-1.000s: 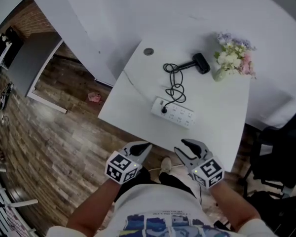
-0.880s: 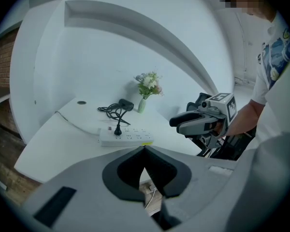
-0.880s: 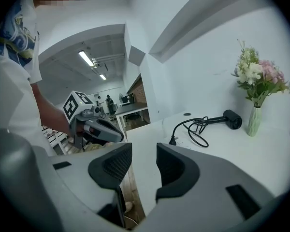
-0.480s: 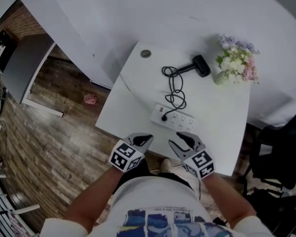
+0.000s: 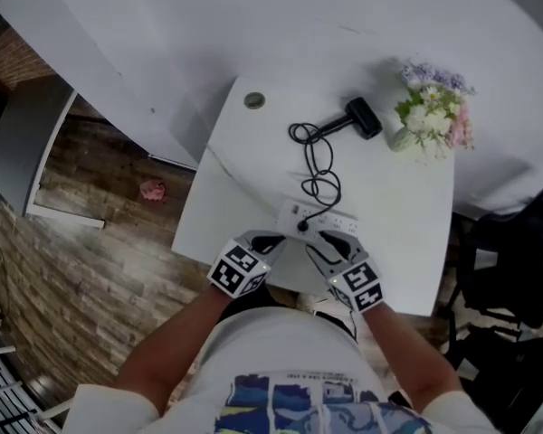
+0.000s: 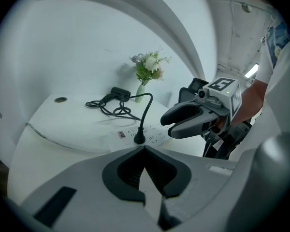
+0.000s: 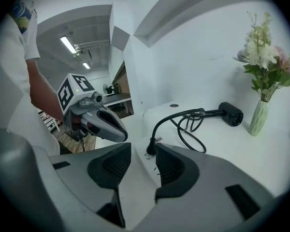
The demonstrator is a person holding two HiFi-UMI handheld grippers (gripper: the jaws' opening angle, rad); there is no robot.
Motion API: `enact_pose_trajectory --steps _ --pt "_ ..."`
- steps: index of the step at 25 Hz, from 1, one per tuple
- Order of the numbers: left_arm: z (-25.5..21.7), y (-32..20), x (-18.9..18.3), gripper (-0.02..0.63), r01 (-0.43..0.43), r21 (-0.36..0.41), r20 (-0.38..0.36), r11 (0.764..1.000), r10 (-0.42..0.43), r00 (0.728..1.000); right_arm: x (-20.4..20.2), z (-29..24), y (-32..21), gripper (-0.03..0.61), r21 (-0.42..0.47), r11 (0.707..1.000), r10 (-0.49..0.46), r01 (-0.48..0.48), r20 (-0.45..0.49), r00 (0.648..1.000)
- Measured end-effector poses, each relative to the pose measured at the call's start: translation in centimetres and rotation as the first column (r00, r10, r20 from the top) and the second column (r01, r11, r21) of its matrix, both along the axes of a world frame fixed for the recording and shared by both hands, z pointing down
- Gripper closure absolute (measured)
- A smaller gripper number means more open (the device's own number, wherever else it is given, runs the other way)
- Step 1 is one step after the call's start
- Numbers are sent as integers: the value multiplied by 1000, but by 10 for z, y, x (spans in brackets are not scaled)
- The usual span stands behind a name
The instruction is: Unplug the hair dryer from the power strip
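One tabletop (image 5: 407,206). On it there is one power strip (image 5: 333,217), one hair dryer (image 5: 362,117), one black cord (image 5: 319,165) with one plug (image 5: 302,227), one vase of flowers (image 5: 430,111) and one round cap (image 5: 254,100) at the far left corner. There are two pairs of tongs at the near edge: the left tongs (image 5: 270,240) and the right tongs (image 5: 319,242). One small pink thing (image 5: 151,189) lies on the wooden floor (image 5: 81,269).

I see the white power strip (image 5: 330,215) lying flat, black plug (image 5: 302,226) upright in its left end. The cord (image 5: 319,161) loops toward 12 o'clock to the black hair dryer (image 5: 363,117), lying on its side
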State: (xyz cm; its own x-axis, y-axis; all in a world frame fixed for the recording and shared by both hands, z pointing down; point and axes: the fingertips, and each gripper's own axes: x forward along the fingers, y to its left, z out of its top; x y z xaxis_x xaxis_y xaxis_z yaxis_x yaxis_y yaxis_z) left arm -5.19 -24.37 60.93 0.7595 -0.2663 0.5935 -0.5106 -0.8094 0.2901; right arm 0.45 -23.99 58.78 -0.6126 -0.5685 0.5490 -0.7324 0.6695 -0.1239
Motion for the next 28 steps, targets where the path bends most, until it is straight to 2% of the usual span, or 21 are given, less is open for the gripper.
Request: enact_pose_trajectory --steps 6,14,19,28 --pt "15 -14 5 612 -91 -20 9 996 92 996 -4 20 -21 420 -33 998 51 -53 -37 998" --pt "30 -25 7 612 -172 -64 5 983 173 985 -13 35 -34 428 -77 992 95 -100 -65 993" --pt "34 -25 11 612 -198 -117 -47 973 194 980 -16 37 -39 434 -84 989 117 -124 -78 990" --pt "41 -27 12 612 -219 -162 -77 962 209 975 -23 43 -44 454 -87 988 121 -131 -108 987"
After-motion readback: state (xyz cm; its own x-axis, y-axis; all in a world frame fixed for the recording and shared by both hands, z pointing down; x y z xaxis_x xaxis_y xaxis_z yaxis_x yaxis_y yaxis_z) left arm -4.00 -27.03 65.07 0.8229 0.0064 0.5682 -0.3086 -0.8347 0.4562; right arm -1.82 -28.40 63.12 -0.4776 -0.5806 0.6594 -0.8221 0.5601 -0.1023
